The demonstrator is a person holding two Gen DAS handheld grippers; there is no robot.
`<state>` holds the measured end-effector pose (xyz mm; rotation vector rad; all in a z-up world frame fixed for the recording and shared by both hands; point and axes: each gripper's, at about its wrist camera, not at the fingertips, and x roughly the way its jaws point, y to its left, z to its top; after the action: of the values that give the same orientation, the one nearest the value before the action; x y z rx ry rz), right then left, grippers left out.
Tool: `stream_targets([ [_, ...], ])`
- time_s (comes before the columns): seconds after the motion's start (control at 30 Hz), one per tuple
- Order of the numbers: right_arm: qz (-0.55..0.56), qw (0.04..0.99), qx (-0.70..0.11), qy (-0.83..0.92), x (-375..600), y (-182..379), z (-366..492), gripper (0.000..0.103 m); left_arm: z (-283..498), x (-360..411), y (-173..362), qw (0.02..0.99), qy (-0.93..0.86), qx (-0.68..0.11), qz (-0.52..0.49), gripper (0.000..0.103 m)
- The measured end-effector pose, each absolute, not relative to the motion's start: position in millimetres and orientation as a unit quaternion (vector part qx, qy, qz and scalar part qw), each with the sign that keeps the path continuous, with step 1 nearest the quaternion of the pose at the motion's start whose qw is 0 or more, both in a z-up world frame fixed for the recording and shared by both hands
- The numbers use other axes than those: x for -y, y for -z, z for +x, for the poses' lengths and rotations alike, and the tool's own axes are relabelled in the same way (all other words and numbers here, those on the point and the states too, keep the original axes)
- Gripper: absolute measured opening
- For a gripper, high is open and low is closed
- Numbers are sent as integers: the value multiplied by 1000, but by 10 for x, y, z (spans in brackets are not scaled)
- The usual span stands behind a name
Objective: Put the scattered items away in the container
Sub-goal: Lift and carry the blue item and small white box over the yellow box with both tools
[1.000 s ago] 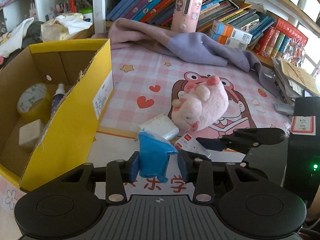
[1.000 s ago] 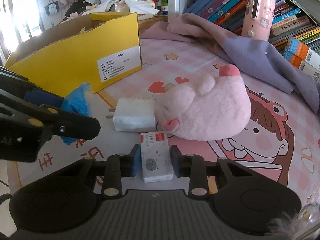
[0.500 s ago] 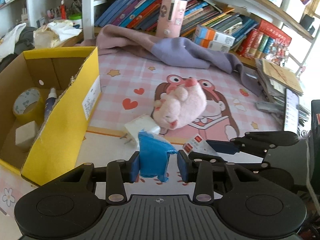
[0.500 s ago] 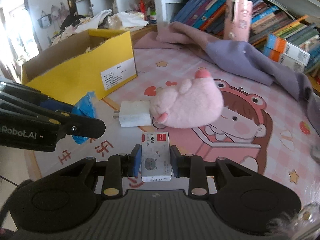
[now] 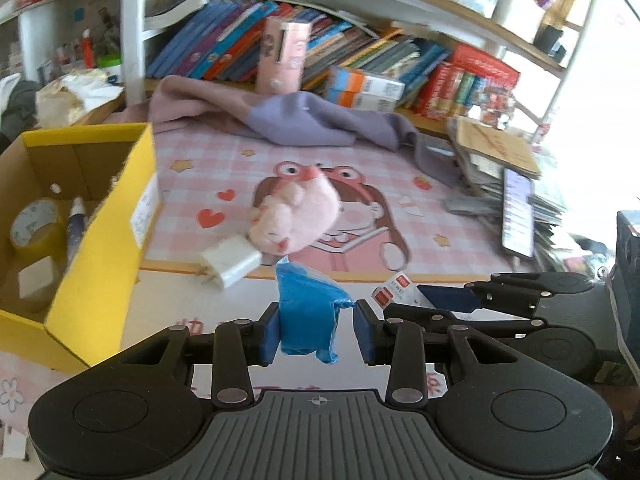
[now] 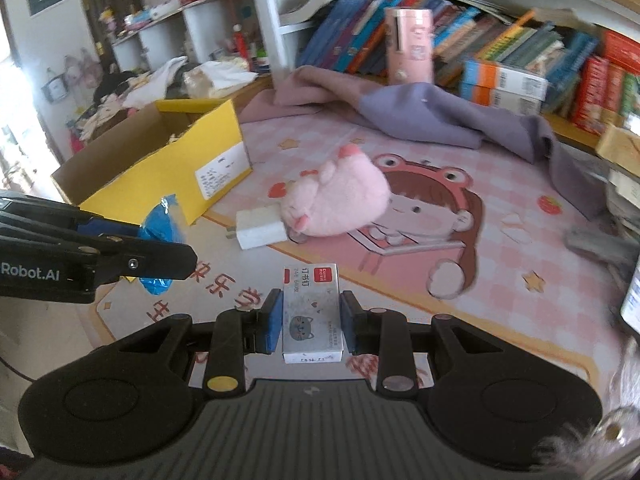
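My left gripper [image 5: 316, 332] is shut on a crumpled blue plastic packet [image 5: 308, 312], held above the mat. My right gripper [image 6: 310, 320] is shut on a small white staple box [image 6: 312, 316] with a red label and a cat drawing. The open yellow cardboard box [image 5: 100, 216] stands at the left; in it lie a tape roll [image 5: 34, 224], a slim bottle [image 5: 76, 228] and a white block [image 5: 36, 282]. On the pink mat lie a pink plush toy [image 5: 296, 216] and, touching it, a white charger plug [image 5: 232, 262]. The right wrist view shows the yellow box [image 6: 192, 136] beyond the left gripper.
A purple cloth [image 5: 312, 120] is bunched at the back of the mat before a shelf of books. A pink case [image 5: 284, 56] stands against the books. At the right a phone [image 5: 518, 216] rests on a pile of papers.
Both grippers have risen and drawn back from the mat, each keeping its item. The plush toy and the charger plug now look smaller and farther away.
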<state>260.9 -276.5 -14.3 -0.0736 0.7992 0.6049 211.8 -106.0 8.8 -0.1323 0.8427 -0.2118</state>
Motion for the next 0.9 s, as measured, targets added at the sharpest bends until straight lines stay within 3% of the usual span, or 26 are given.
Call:
stream_targets([
  [0.4,-23,904,-380,-195,2748,9,1993,28,1698,826,-126,901,192,-383,-66,35],
  [0.9,-31,920,-368,-130,1791,-145,740,28,725,-148,-132,896,247,-362,-66,35],
])
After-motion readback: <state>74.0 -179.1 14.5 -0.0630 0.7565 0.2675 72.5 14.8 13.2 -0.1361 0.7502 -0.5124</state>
